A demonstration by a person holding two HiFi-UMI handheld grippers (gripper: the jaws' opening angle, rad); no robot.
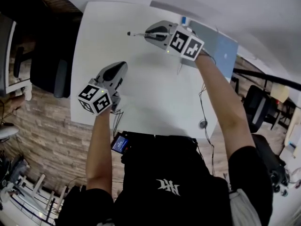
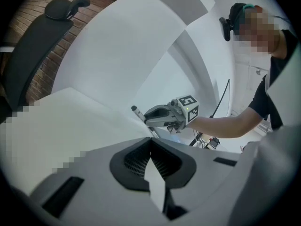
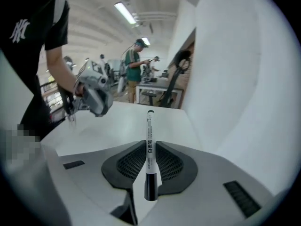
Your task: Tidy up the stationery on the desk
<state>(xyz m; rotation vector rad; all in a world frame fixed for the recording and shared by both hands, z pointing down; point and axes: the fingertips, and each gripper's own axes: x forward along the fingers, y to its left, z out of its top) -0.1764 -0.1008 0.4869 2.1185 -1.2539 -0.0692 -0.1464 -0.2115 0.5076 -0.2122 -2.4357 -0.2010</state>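
Note:
A white marker with a black end stands clamped between the pads of my right gripper, its tip pointing away over the white desk. In the head view that right gripper hovers above the desk's far part, and the marker sticks out to its left. Nearer the desk's left edge is my left gripper, its jaws shut with nothing between them. From the left gripper I see the right gripper and its marker ahead, lifted off the desk.
A silver laptop lies shut at the desk's far right corner, with cables trailing down the right edge. A black office chair stands left of the desk. People stand at benches far behind.

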